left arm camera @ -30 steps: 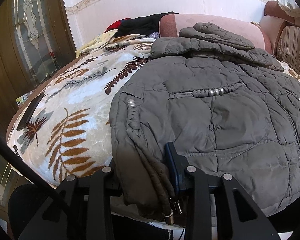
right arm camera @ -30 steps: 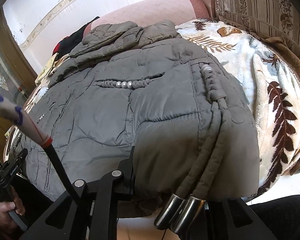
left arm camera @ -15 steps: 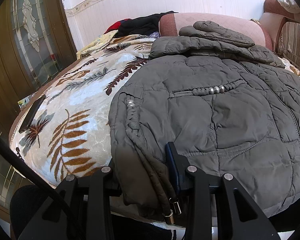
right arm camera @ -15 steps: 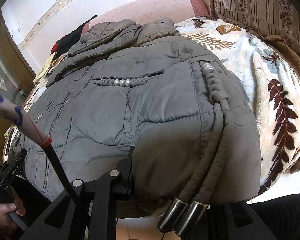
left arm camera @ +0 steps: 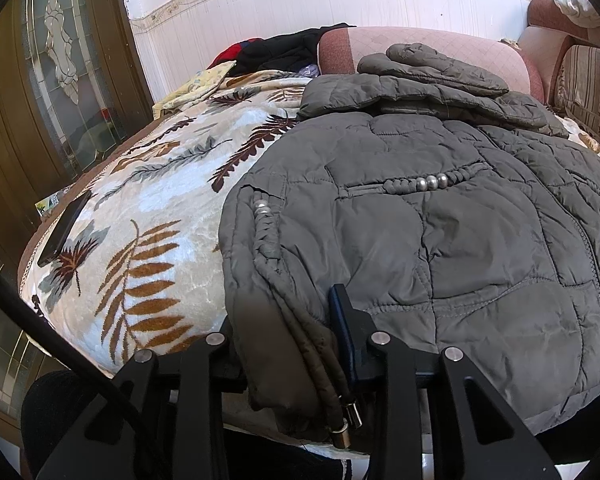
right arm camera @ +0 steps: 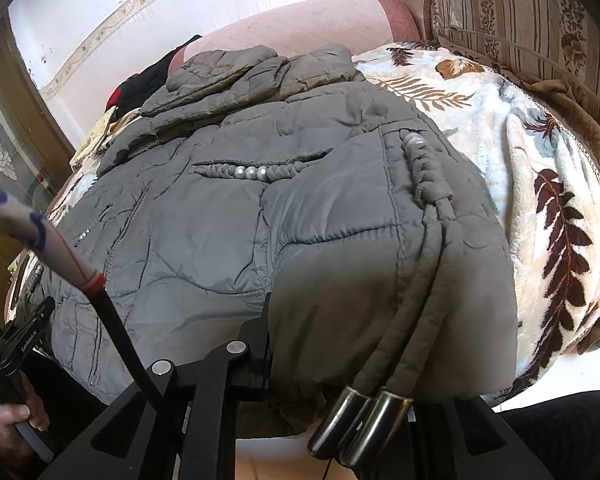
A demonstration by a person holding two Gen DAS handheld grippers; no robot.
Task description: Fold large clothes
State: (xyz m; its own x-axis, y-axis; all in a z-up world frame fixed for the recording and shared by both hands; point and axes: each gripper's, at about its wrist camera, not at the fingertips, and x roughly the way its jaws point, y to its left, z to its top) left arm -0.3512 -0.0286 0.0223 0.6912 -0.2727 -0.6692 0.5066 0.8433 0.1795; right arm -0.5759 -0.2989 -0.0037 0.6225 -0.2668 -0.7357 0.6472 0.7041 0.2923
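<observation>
the grey quilted jacket [left arm camera: 440, 240] lies spread on the bed's leaf-print blanket [left arm camera: 140, 216], sleeves folded in near the collar. each corner of its near hem is pinched: the left gripper [left arm camera: 296, 344] has its fingers closed down on the hem beside a drawcord, and the right gripper [right arm camera: 340, 344] has just tightened onto the other corner, cloth between them. judging by this, the bottom-up fold is in hand; next calls for lifting both corners evenly toward the collar. the other tool reads roughly "conrobot.ai".
</observation>
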